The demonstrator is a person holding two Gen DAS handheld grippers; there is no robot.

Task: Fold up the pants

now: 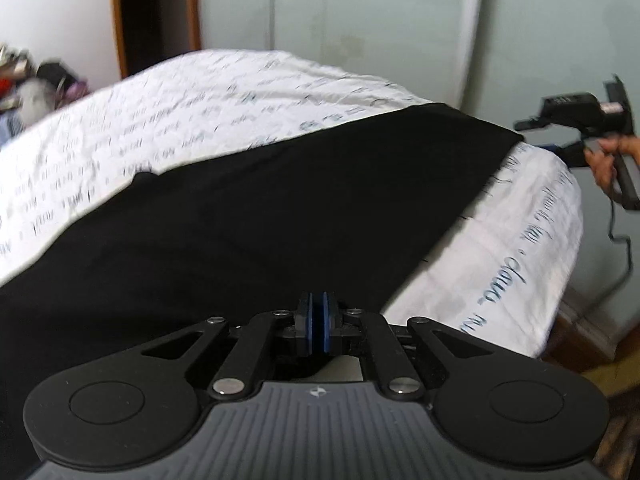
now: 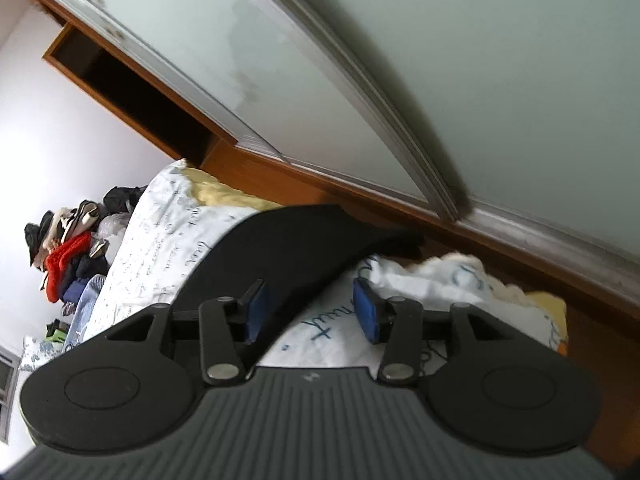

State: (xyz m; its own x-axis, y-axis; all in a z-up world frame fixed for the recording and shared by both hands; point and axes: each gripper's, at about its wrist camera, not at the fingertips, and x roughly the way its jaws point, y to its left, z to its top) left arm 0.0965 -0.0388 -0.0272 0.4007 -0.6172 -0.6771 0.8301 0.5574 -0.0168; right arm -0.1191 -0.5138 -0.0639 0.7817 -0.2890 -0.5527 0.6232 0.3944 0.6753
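Your black pants [image 1: 260, 216] lie flat across the bed [image 1: 168, 120], their long axis running from the near left edge up to the far right corner, where one end reaches the mattress edge. Your left gripper [image 1: 319, 326] has its blue pads pressed together over the near edge of the cloth; whether they pinch fabric you cannot tell. Your right gripper [image 2: 312, 312] stands spread, the pants' end between its pads, untouched. The sheet is white with handwritten script. Frosted sliding doors [image 1: 360, 20] stand behind, and a clothes pile [image 2: 68, 256] sits beyond the bed.
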